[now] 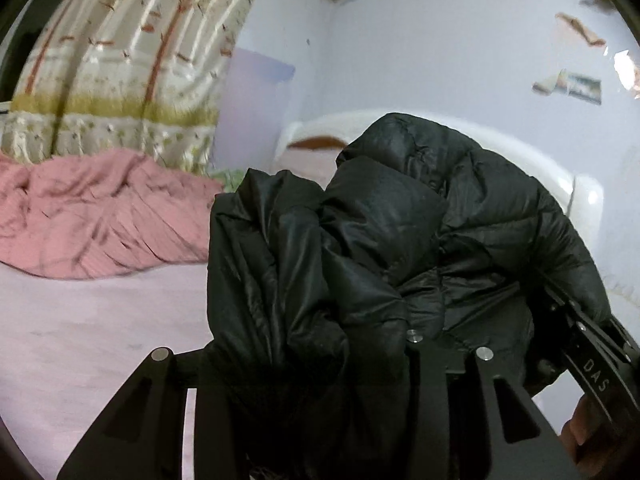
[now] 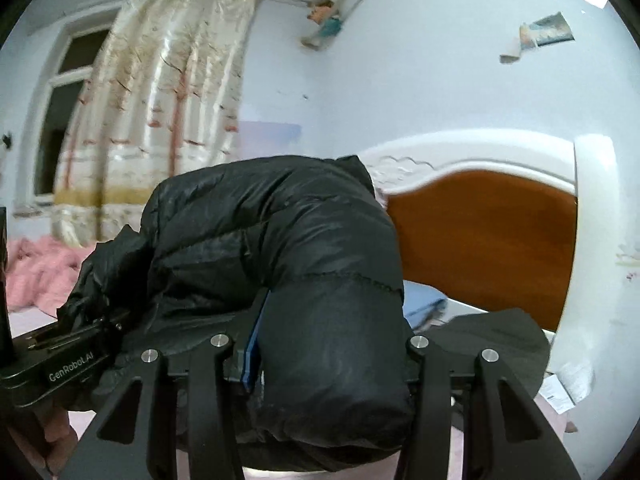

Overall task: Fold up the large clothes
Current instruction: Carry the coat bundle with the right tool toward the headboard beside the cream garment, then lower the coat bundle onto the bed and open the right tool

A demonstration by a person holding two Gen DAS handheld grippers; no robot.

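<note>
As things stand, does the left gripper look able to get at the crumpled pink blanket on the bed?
Probably not directly: the left gripper is full of the black puffer jacket, also held by the right gripper. The crumpled pink blanket lies uncovered beyond, off to its left.

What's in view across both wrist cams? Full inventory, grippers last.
puffer jacket: one, black, bunched up between both grippers, lifted above the bed
blanket: one, pink, crumpled on the bed's far left
bed sheet: one, pale pink, under everything
headboard: one, white frame with brown panel, right
curtain: one, cream with printed pattern, over the window at left
dark garment: one, black, flat on the bed near the headboard
left gripper: black, shut on the puffer jacket
right gripper: black, shut on the puffer jacket
</note>
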